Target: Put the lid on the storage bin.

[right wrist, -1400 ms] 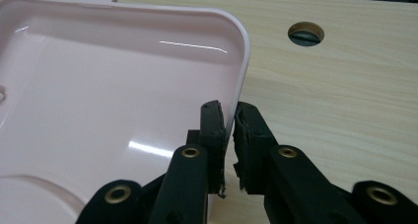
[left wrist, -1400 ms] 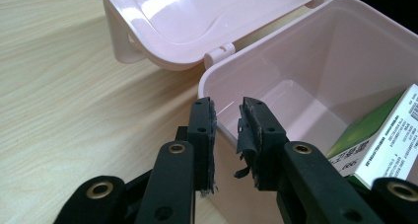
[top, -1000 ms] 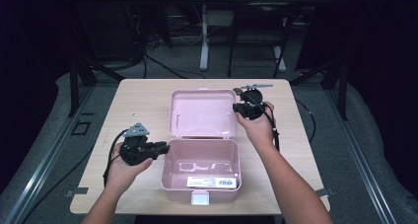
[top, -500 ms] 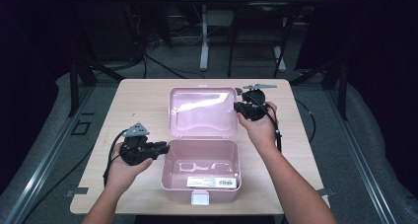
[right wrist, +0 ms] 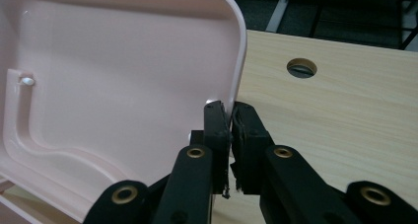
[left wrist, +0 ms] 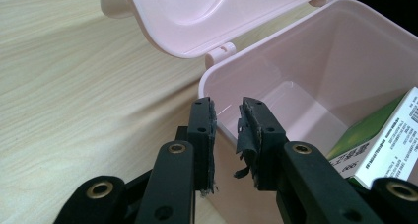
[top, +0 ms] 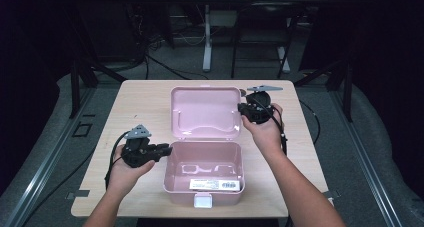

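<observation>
- Pink plastic storage box (top: 204,172) is set near the front edge of the bench (top: 135,99), long axis running left–right across it, opening facing up.
- Hinged lid (top: 205,112) is stood open behind the box, inner face turned toward the person; hinge line lies parallel to the box's long axis.
- Right gripper (top: 248,108) is placed at the lid's right edge. In the right gripper view the fingers (right wrist: 217,123) are seen pinched on that rim, one on each face. Judged: the lid is being held so it can be swung on its hinge under control.
- Left gripper (top: 165,149) is set at the box's left wall. Fingers (left wrist: 202,130) stand apart, the wall's corner between them, not clearly pressed. Judged: positioned to brace the box against sliding.
- A white and green carton (left wrist: 384,145) lies inside the box, against its front wall.
</observation>
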A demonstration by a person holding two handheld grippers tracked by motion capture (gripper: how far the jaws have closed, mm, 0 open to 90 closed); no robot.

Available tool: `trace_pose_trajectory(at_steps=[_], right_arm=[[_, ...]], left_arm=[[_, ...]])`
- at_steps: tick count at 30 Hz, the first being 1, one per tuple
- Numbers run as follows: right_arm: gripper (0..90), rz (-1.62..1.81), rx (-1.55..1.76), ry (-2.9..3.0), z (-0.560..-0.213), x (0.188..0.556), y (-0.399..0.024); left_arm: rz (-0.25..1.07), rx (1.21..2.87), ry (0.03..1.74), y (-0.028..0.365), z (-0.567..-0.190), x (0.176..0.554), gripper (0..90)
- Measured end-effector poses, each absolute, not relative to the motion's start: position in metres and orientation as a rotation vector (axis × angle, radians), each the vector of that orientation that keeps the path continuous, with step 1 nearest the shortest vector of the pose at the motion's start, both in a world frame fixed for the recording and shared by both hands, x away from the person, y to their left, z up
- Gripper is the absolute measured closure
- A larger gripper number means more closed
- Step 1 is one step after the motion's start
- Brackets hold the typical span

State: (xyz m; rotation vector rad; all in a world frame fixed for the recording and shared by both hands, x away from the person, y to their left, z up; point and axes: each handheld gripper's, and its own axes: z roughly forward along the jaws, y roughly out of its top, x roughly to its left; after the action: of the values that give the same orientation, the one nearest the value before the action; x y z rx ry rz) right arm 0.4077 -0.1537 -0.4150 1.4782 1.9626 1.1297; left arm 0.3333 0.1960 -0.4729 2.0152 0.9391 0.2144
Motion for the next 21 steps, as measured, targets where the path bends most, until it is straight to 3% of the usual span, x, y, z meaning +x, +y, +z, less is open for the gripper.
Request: trace_pose_trajectory(at_steps=[21], right_arm=[[85.7,1.176,1.377,1.937,-0.409,0.389,-0.157]], left_arm=[[0.199,2.007,0.937,0.198,-0.473,0.335,75.3]])
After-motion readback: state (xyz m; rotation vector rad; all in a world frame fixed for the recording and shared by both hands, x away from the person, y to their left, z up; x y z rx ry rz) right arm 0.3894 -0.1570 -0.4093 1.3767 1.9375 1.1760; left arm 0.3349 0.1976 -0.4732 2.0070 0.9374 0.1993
